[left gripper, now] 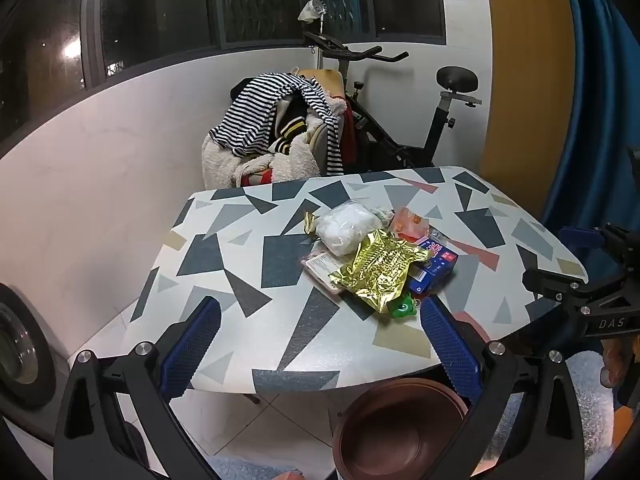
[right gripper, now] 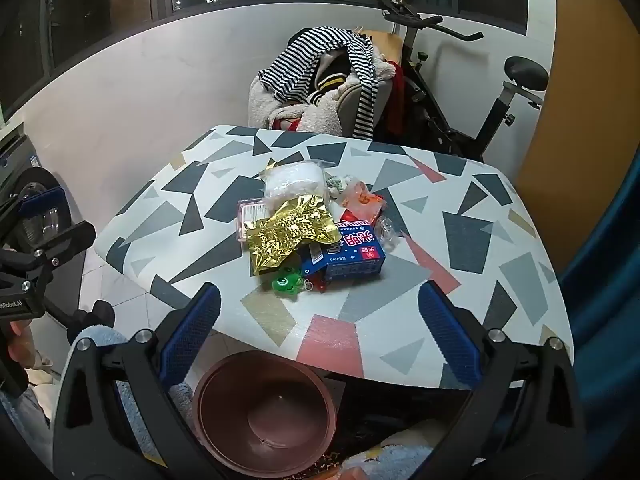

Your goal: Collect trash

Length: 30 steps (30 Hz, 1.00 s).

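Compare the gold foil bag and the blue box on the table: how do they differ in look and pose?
The gold foil bag is shiny, crumpled and limp; the blue box is matte, printed and keeps straight edges. The bag lies on top of the pile, overlapping the box's left end; the box rests on the table. Both lie in the same trash pile, with neither gripper touching them.

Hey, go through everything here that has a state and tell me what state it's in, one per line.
Left hand-held gripper: open, empty, short of the pile.
Right hand-held gripper: open, empty.
Brown bin: upright, below the table edge, looks empty.
Gold foil bag: crumpled, on top of the pile.
Blue box: lying flat.
White bag: lying on the table.
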{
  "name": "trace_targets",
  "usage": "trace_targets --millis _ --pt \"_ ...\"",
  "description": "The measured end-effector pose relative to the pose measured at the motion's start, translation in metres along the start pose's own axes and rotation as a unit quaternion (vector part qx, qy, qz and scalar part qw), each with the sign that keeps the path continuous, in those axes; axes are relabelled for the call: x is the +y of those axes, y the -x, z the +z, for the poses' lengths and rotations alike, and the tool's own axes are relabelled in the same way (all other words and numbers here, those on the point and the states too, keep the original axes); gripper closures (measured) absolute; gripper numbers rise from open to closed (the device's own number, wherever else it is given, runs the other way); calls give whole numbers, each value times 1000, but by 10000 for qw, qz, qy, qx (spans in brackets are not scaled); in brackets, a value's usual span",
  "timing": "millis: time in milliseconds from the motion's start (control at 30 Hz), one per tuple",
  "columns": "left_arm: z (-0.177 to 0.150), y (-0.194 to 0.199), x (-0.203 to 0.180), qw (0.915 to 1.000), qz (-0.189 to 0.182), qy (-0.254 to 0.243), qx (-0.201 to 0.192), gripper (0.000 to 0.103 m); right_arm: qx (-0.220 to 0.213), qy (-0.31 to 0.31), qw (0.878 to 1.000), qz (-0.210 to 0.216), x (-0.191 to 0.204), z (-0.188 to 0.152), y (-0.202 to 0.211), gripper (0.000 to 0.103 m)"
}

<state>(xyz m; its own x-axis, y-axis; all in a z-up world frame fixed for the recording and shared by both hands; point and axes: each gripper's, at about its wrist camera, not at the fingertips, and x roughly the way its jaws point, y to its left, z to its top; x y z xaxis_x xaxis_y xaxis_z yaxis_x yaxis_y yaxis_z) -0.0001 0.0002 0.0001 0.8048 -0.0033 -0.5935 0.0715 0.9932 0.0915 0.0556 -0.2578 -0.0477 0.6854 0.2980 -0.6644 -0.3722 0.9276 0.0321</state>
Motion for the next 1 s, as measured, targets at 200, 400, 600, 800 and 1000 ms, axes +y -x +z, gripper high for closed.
trace_targets --millis 200,400,600,800,1000 --pt "0 0 0 10000 15 -13 -12 5 -31 12 10000 -12 0 0 1 6" --pt "0 0 1 10000 30 8 -13 5 -25 28 10000 -22 3 2 3 6" --pt "3 3 2 10000 34 7 -16 5 -49 17 10000 -40 -2 2 1 6" --pt "4 3 1 10000 36 4 -25 5 -64 15 9999 -84 0 4 8 6" --pt "4 3 1 10000 33 11 -30 5 -65 -1 9999 -91 -2 4 9 6"
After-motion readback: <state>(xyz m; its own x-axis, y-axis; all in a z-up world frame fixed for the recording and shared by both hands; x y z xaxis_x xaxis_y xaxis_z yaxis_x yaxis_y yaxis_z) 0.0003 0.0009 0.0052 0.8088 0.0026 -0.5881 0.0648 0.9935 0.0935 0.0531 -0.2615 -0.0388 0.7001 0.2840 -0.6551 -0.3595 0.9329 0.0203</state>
